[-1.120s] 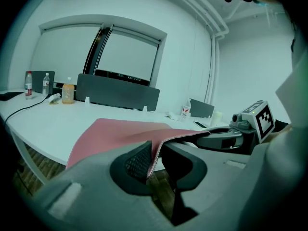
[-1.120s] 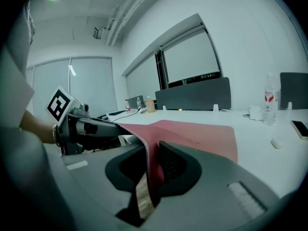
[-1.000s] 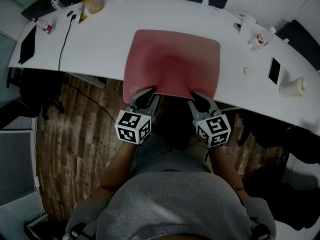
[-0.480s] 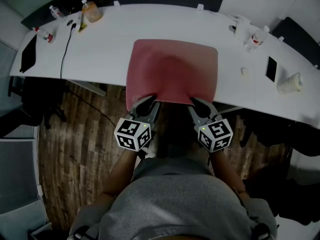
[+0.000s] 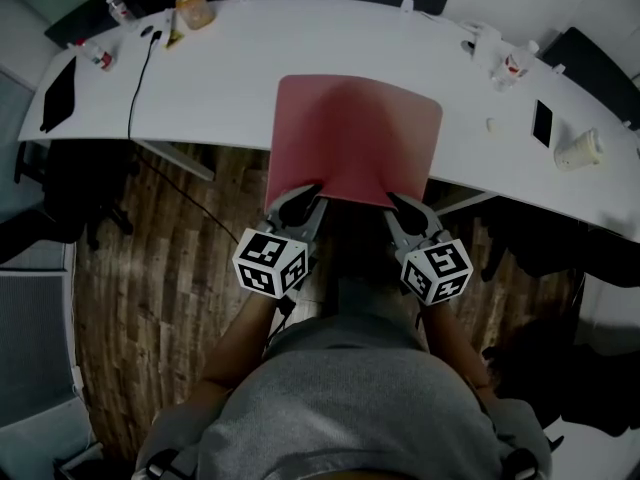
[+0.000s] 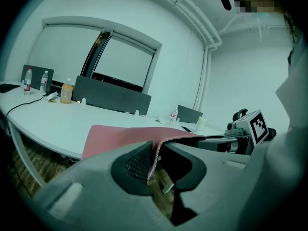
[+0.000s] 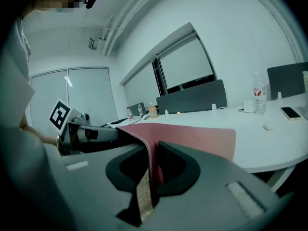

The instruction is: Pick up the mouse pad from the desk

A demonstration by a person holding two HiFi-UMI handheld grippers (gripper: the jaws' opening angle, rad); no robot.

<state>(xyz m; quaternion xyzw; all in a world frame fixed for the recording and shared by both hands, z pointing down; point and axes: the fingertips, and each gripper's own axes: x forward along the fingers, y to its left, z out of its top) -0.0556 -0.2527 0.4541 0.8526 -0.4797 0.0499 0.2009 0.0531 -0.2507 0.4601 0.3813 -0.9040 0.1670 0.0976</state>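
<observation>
Both gripper views: jaws closing on mouse pad | head: overhangs desk

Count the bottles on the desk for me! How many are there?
4. The orange bottle, a clear bottle and a third bottle sit at the desk's left end. A fourth bottle stands on the right. None seems hidden.

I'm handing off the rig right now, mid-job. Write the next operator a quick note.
Left gripper: jaws closing on the pad's near edge, which is pinched between them.
Right gripper: same, closing on that near edge.
Pad: near part overhangs the desk, far part lies over it.
Done: pad gripped by both grippers.
To do: lift it clear of the desk.
</observation>
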